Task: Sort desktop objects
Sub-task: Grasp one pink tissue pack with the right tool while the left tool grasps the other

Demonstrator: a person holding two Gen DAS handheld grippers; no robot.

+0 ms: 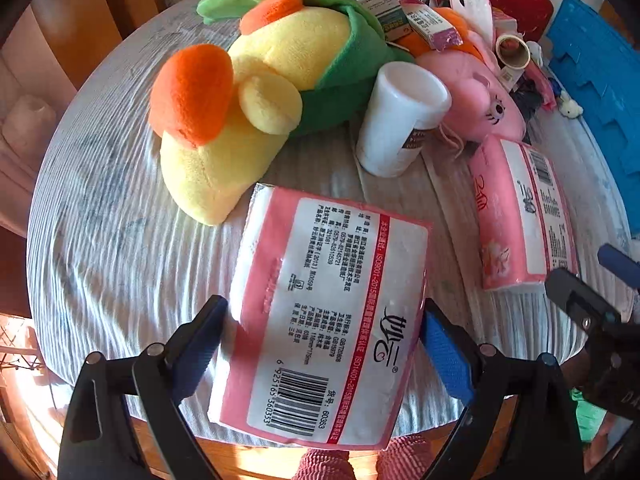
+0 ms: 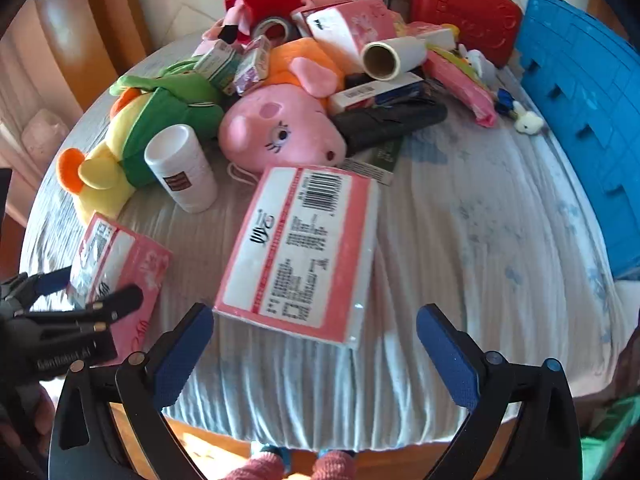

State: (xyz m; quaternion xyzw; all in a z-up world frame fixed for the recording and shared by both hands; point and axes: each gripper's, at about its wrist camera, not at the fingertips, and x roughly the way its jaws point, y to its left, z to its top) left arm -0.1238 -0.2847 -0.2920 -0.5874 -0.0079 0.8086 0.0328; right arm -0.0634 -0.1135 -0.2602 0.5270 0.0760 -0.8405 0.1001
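A pink-and-white tissue pack (image 1: 320, 320) lies label up on the striped tablecloth (image 1: 120, 240) near the front edge. My left gripper (image 1: 324, 308) stands open astride it, one finger close beside each long side. The right wrist view shows this same pack (image 2: 120, 264) at the left with the left gripper (image 2: 102, 282) over it. A second tissue pack (image 2: 300, 248) lies in the middle of the table. Just short of its near end my right gripper (image 2: 316, 312) is open with only cloth between its fingers. The right gripper (image 1: 578, 266) shows at the right edge of the left wrist view.
A white cup (image 2: 180, 168) stands by a yellow-and-green plush (image 2: 132, 132) and a pink pig plush (image 2: 280, 128). Behind them is a heap of boxes, tape rolls, plush toys and a red case (image 2: 464, 8). A blue crate (image 2: 580, 120) stands at the right.
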